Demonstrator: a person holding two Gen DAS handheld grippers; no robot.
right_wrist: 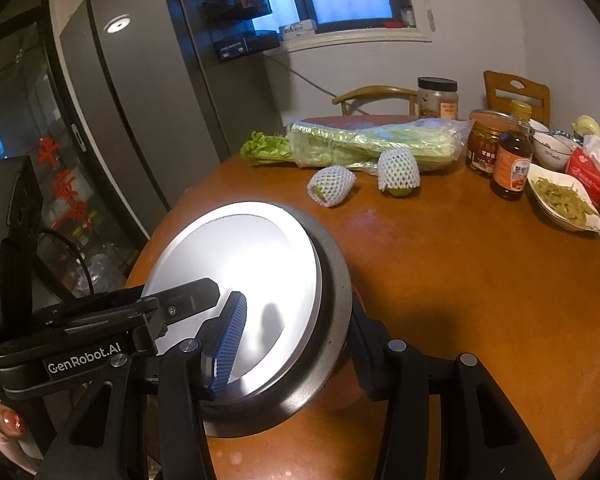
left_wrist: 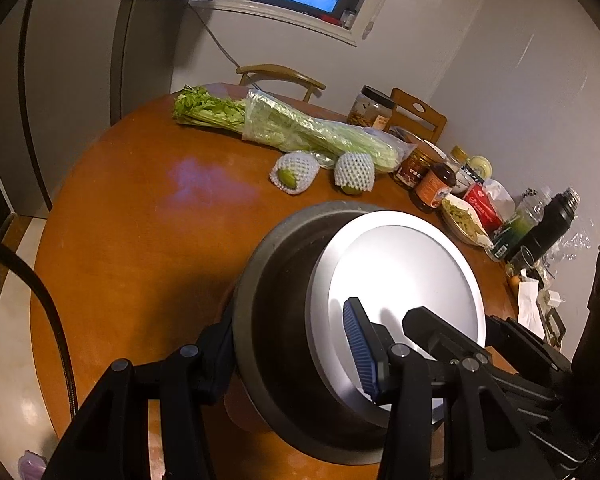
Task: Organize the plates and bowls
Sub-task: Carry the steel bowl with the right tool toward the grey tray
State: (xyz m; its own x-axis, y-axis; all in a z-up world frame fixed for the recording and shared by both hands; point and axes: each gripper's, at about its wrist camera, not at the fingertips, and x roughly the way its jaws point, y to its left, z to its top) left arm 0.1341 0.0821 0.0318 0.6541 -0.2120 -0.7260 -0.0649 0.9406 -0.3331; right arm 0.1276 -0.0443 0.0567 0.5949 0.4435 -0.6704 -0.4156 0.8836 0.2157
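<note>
A grey metal bowl with a pale round plate lying in it hangs tilted over the near part of the round wooden table. My left gripper is shut on the stack's near-left rim, its blue pad on the plate and its other finger outside the bowl. In the right wrist view, my right gripper is shut the same way on the opposite rim of the bowl and plate. Each gripper also shows in the other's view: the right gripper and the left gripper.
A bagged celery and two fruits in foam nets lie mid-table. Jars, sauce bottles, small bowls and a dish of green food crowd the right side. Chairs stand behind; a fridge is at the left.
</note>
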